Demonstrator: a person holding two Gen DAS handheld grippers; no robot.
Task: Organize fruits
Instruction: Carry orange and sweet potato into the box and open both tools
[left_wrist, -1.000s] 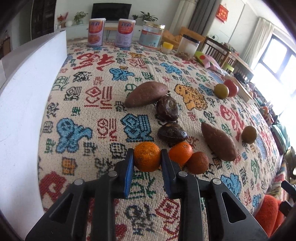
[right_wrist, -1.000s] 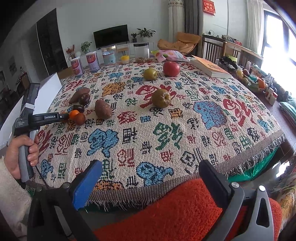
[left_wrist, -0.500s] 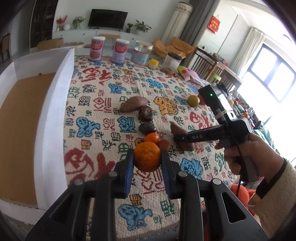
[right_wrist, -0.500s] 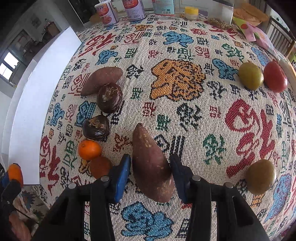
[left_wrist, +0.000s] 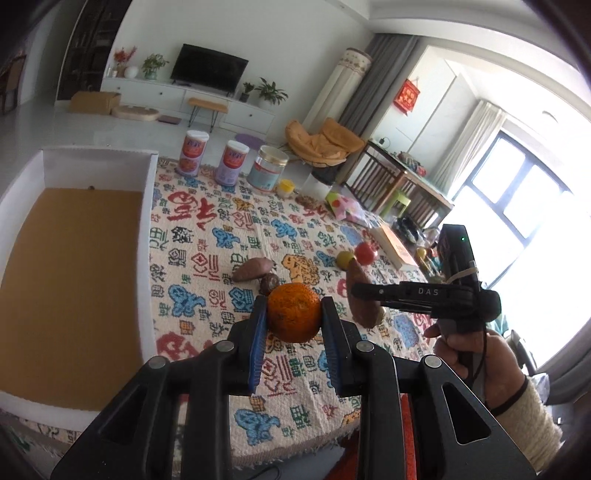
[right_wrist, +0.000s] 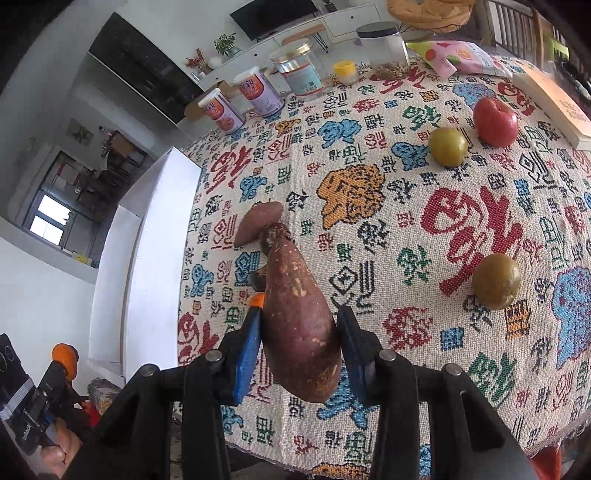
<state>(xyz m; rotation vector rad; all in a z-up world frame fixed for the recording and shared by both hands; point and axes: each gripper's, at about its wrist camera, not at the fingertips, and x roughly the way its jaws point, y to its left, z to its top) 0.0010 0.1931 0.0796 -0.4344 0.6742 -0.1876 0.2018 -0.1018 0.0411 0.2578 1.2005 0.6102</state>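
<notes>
My left gripper (left_wrist: 294, 308) is shut on an orange (left_wrist: 291, 321) and holds it in the air above the patterned tablecloth (left_wrist: 207, 236). My right gripper (right_wrist: 299, 321) is shut on a long reddish sweet potato (right_wrist: 295, 295), lifted off the cloth; the left wrist view shows the sweet potato (left_wrist: 364, 310) hanging from it. On the cloth lie a second sweet potato (right_wrist: 258, 221), a dark round fruit (left_wrist: 269, 282), another orange (right_wrist: 256, 301) mostly hidden, two green fruits (right_wrist: 447, 146) (right_wrist: 496, 280) and a red apple (right_wrist: 495, 122).
A white box (left_wrist: 146, 236) with a brown floor stands along the table's left side. Two cans (left_wrist: 192, 153), a jar (left_wrist: 267, 168), a snack bag (right_wrist: 454, 55) and a book (right_wrist: 561, 107) sit at the far edge. A person's hand (left_wrist: 472, 354) grips the right handle.
The left gripper rose and drew back with the orange. The right gripper came in from beyond the table edge, shut on the sweet potato and lifted it off the cloth.
</notes>
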